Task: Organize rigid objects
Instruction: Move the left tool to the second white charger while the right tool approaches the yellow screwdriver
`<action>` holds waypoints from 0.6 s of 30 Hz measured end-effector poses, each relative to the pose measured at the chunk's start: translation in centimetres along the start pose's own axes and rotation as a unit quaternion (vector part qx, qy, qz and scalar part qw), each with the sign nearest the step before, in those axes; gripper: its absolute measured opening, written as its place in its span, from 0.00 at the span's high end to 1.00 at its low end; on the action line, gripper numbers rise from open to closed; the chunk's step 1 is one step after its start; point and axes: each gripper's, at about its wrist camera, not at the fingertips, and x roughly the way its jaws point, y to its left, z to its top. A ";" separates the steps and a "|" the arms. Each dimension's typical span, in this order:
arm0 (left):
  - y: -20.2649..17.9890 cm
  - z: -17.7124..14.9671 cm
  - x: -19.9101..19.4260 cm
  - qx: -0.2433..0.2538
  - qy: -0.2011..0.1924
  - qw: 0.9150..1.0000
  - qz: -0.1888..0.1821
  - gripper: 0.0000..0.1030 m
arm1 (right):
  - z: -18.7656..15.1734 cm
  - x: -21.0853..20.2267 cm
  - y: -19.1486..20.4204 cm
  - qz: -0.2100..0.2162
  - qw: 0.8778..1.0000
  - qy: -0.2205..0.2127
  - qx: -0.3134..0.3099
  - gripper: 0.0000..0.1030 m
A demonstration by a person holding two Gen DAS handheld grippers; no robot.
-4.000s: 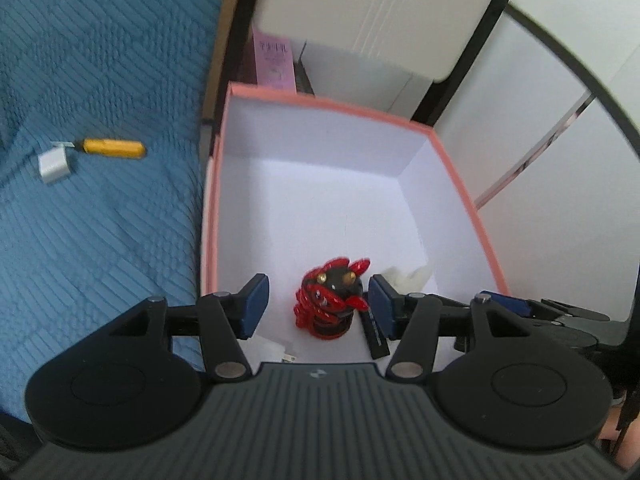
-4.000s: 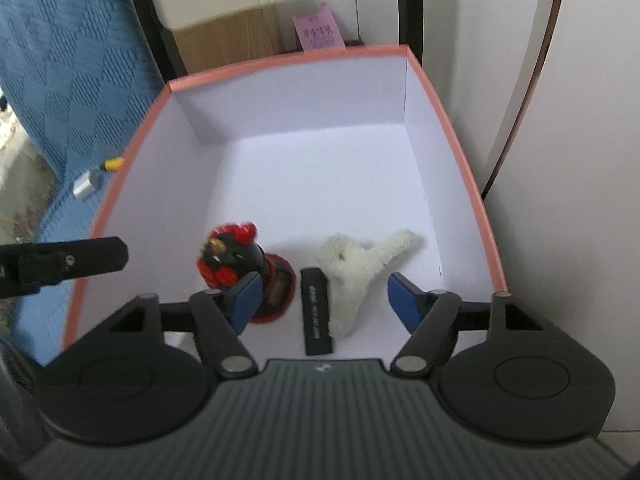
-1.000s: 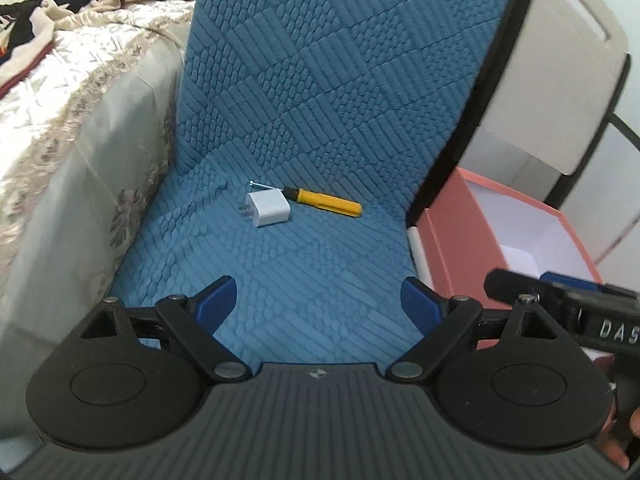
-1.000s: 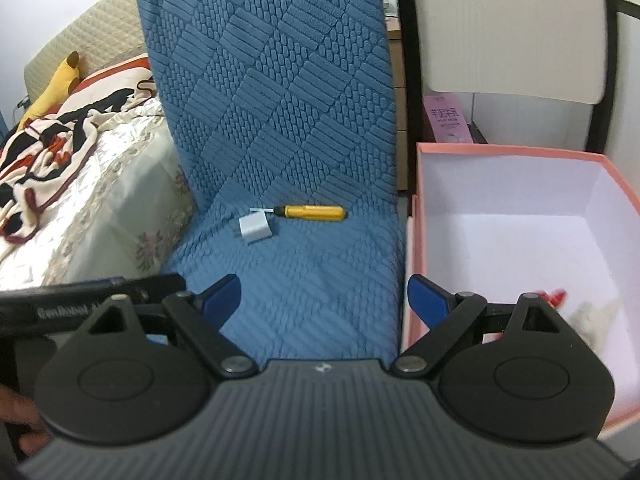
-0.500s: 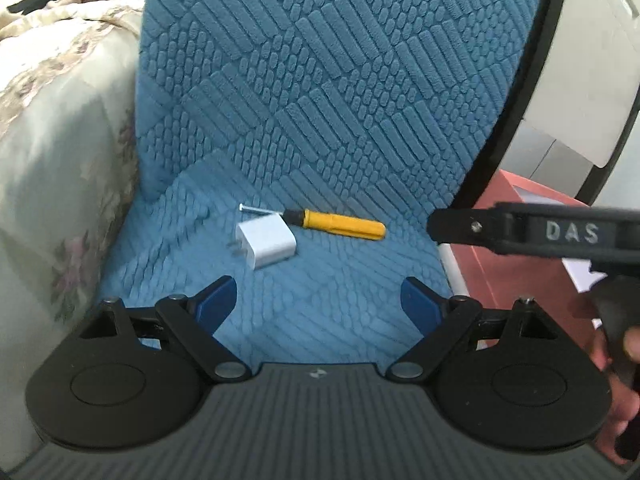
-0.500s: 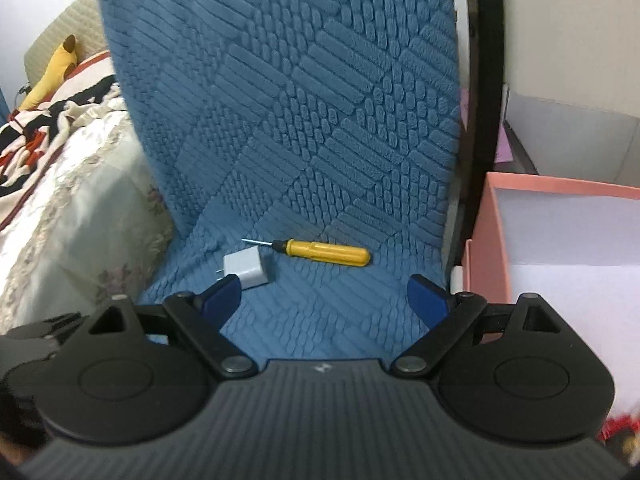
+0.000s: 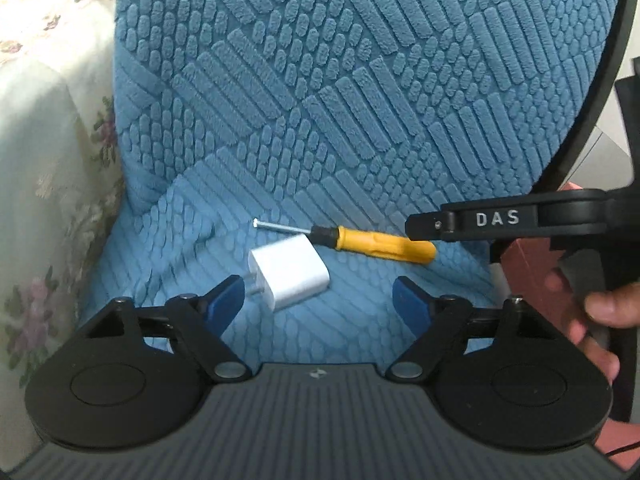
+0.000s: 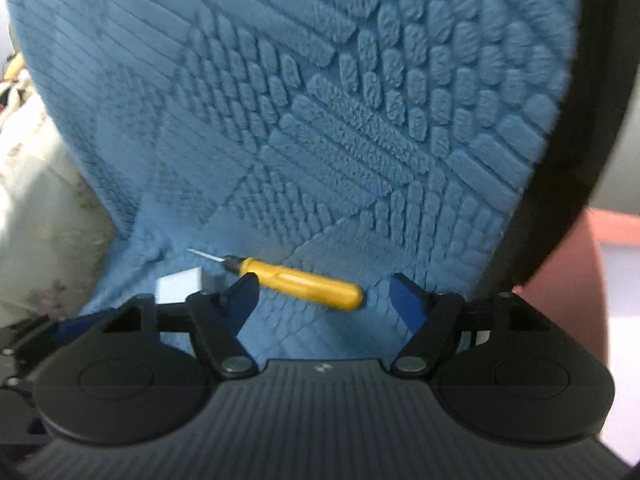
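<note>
A white charger plug and a yellow-handled screwdriver lie side by side on the blue quilted seat. My left gripper is open and empty, with the charger just ahead between its blue fingertips. My right gripper is open and empty, with the screwdriver lying between its fingertips; the charger is at its left, partly hidden by the finger. In the left wrist view the right gripper's arm marked DAS hangs over the screwdriver's handle end.
A pink box with a white inside stands right of the seat, beyond a black chair frame. A floral bedspread lies at the left. The blue backrest rises right behind the objects.
Both grippers have moved away from the pink box to the seat and closed in on the charger and screwdriver. Both stayed open.
</note>
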 end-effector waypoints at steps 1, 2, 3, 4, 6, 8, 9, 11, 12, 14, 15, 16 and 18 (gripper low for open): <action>0.0 0.2 0.2 0.003 -0.001 1.000 0.001 0.21 | 0.3 0.5 -0.3 0.001 1.000 0.003 0.003 0.32; 0.0 0.3 0.5 0.005 -0.003 1.000 0.004 0.22 | 0.6 0.9 -0.7 0.003 1.000 0.005 0.007 0.32; 0.1 0.5 0.9 0.008 -0.003 1.000 0.008 0.22 | 0.8 1.2 -1.0 0.006 1.000 0.007 0.007 0.32; 0.1 0.6 1.3 0.009 0.000 1.000 0.011 0.22 | 0.9 1.5 -1.2 0.010 1.000 0.009 0.005 0.32; 0.3 0.8 2.0 0.010 0.006 1.000 0.014 0.23 | 1.1 2.0 -1.5 0.019 1.000 0.017 0.002 0.32; 0.3 0.9 2.5 0.012 0.010 1.000 0.021 0.24 | 1.1 2.2 -1.7 0.026 0.999 0.023 0.003 0.30; 0.2 0.8 2.7 0.016 0.011 1.000 0.023 0.25 | 1.1 2.3 -1.8 0.030 0.999 0.025 0.006 0.29; 0.0 0.8 3.1 0.031 0.017 0.999 0.031 0.27 | 1.0 2.2 -2.0 0.034 0.999 0.025 0.009 0.30; -0.1 0.7 3.2 0.037 0.019 0.999 0.035 0.29 | 1.0 2.2 -2.2 0.038 0.999 0.026 0.011 0.32; -0.2 0.5 3.5 0.043 0.021 0.998 0.043 0.30 | 1.0 2.0 -2.3 0.044 0.999 0.029 0.013 0.33; -0.2 0.5 3.5 0.045 0.019 0.998 0.045 0.30 | 1.0 1.9 -2.3 0.048 0.998 0.031 0.012 0.33; -0.1 0.5 3.6 0.045 0.019 0.998 0.047 0.30 | 0.9 1.9 -2.2 0.055 0.998 0.035 0.014 0.33; 0.1 0.5 3.7 0.041 0.020 0.998 0.054 0.32 | 0.8 1.9 -2.0 0.068 0.997 0.040 0.014 0.35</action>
